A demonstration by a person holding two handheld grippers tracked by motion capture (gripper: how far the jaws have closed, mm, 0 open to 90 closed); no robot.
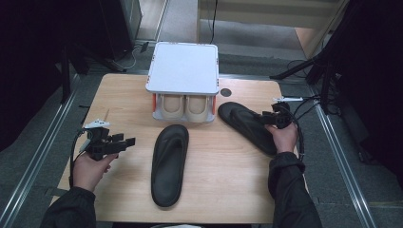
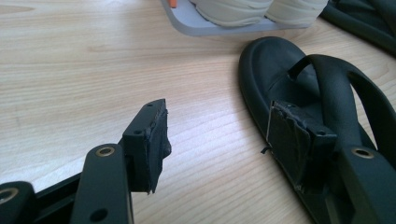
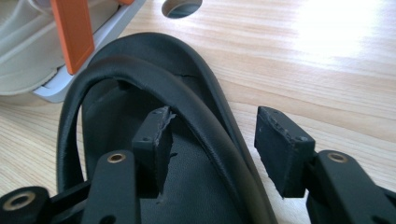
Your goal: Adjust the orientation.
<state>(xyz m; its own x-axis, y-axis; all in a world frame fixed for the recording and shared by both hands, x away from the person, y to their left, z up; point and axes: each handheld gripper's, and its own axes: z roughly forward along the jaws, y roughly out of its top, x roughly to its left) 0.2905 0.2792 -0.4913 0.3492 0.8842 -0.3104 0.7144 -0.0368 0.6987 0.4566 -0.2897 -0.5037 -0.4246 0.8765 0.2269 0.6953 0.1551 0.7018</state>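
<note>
Two black flip-flop sandals lie on the wooden table. One sandal [image 1: 169, 164] lies lengthwise in the middle, the other sandal [image 1: 247, 124] lies slanted at the right. My right gripper [image 1: 263, 118] is low over the slanted sandal and open. In the right gripper view its jaws [image 3: 212, 144] straddle the curved strap [image 3: 187, 100] without pressing on it. My left gripper [image 1: 128, 141] hovers left of the middle sandal, open, with nothing held. The left gripper view has the gripper [image 2: 219, 140] aimed at that sandal's toe end [image 2: 261, 70].
A white two-tier shoe rack [image 1: 183, 66] stands at the table's far middle, with a pair of beige shoes [image 1: 184, 108] on its lower shelf and orange posts [image 3: 72, 32]. A round cable hole [image 1: 225, 92] sits right of it. Bare wood lies at the front right.
</note>
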